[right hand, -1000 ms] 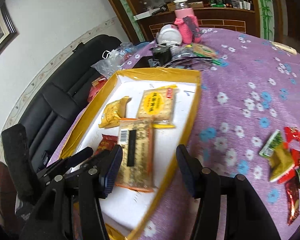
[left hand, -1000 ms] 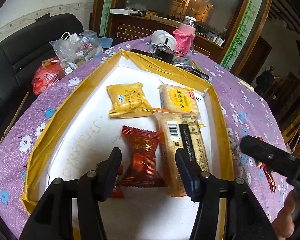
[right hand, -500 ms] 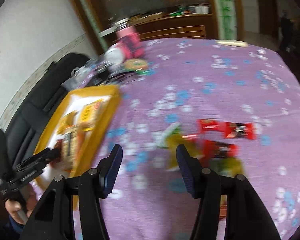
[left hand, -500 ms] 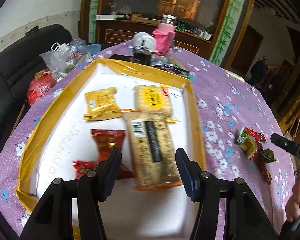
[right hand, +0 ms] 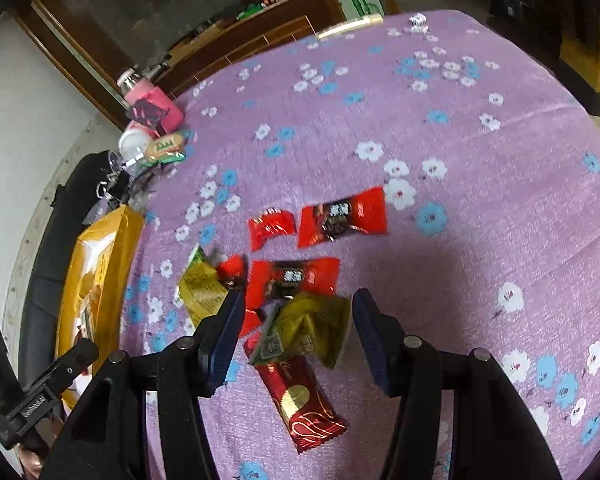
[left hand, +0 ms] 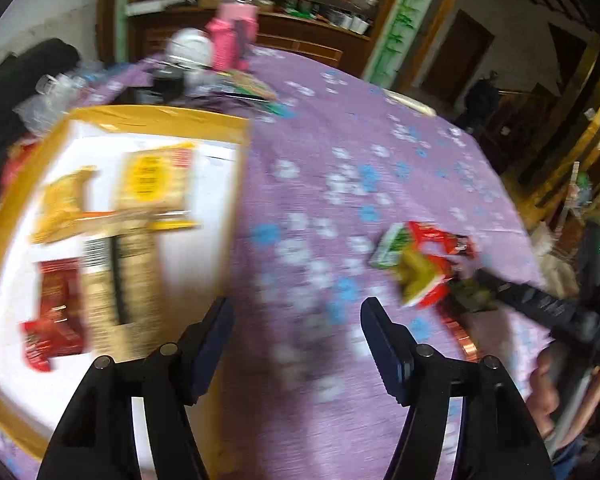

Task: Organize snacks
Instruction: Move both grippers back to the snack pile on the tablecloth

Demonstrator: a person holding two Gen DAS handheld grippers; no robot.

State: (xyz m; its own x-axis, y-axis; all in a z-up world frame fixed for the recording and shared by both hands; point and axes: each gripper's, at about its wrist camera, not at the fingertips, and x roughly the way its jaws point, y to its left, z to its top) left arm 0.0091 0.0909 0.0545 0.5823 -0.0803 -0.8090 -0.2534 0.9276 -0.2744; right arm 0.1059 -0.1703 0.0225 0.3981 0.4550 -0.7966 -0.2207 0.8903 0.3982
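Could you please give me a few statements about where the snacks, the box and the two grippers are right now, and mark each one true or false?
1. A pile of loose snack packets lies on the purple flowered tablecloth. True.
2. The right gripper is clamped on a red packet. False: its jaws stand apart over an olive-gold packet, pressing on nothing.
3. The yellow-rimmed box already holds several packets. True.
4. The left gripper holds a biscuit pack. False: its jaws are opening, with only tablecloth between them.
5. A pink bottle stands inside the box. False: it stands on the table beyond it.
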